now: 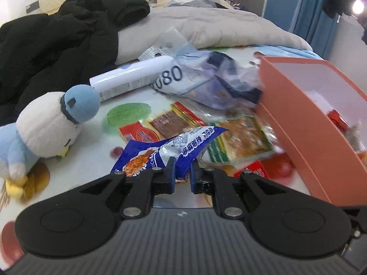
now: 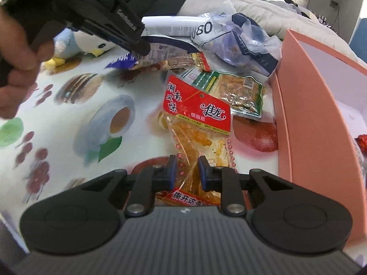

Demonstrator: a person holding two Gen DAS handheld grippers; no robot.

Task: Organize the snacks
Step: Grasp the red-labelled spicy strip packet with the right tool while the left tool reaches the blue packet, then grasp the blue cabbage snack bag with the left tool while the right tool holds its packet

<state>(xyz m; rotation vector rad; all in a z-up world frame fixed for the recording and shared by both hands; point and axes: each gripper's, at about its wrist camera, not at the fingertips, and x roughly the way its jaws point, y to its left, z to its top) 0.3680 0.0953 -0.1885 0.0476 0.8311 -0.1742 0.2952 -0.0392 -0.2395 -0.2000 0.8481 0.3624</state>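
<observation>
My left gripper [image 1: 183, 171] is shut on a blue and white snack packet [image 1: 169, 151], held just above the printed sheet. In the right wrist view the same gripper [image 2: 140, 45] holds the blue packet [image 2: 123, 60] at upper left. My right gripper [image 2: 186, 171] is shut on a red-labelled clear packet of orange snack [image 2: 197, 114]. A green-edged packet [image 1: 240, 137] [image 2: 238, 91] and a red and gold packet [image 1: 165, 121] [image 2: 183, 60] lie between them. The pink box [image 1: 305, 123] [image 2: 321, 114] stands open on the right, with a red wrapper [image 1: 337, 119] inside.
A blue and white plush bird [image 1: 45, 126] lies at left. A white tube [image 1: 128, 78] and a crumpled plastic bag [image 1: 206, 80] lie behind the snacks. A black coat [image 1: 57, 36] and a grey duvet [image 1: 218, 27] cover the far bed.
</observation>
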